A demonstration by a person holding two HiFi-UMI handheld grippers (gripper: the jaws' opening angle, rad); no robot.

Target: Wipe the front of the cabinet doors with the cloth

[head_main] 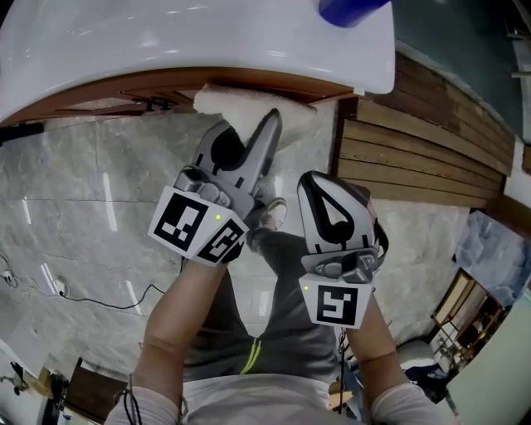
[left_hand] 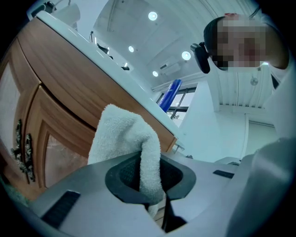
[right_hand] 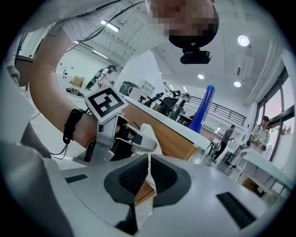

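Holding entry, one moment, wipe job.

**Item 1: left tool** (left_hand: pixel 150 178). Jaws closed tight on a fold of the cloth; the fold runs down btwn the pads, and the rest bunches out ahead of the tips.

**Item 2: cloth** (left_hand: pixel 120 136). White terry. Sits at the top of the cabinet door (left_hand: pixel 44 139), just under the overhang above it. Looks pressed to the wood, but actual contact can't be confirmed from any view.

**Item 3: right tool** (right_hand: pixel 149 178). Jaws all but together, only a thin slit left, nothing gripped. Hangs back from the cabinet door, beside and behind the left tool.

**Item 4: tabletop** (head_main: pixel 166 41). White, glossy, juts out over the cabinet door. Blue container (head_main: pixel 348 10) stands on it, above and to the right.

**Item 5: handle** (left_hand: pixel 23 150). Dark ornate metal, on the cabinet door, low and to the left of the cloth.

**Status (est.):** wipe at the upper edge only; most of the door face prob. not yet covered.

**Risks (est.):**
- Grip is on one narrow fold, so drag across the wood could pull the cloth out and drop it to the floor (head_main: pixel 83 207) below the cabinet door.
- The bunch is loose, so if it folds back the hard tool tip meets the wood and may scuff it.
- Terry loops may snag on the handle when the stroke goes down-left.
- Overhang is close, so an upward stroke could knock the tool on its underside.
- Right tool is near the left and could bump it on a wide sweep.
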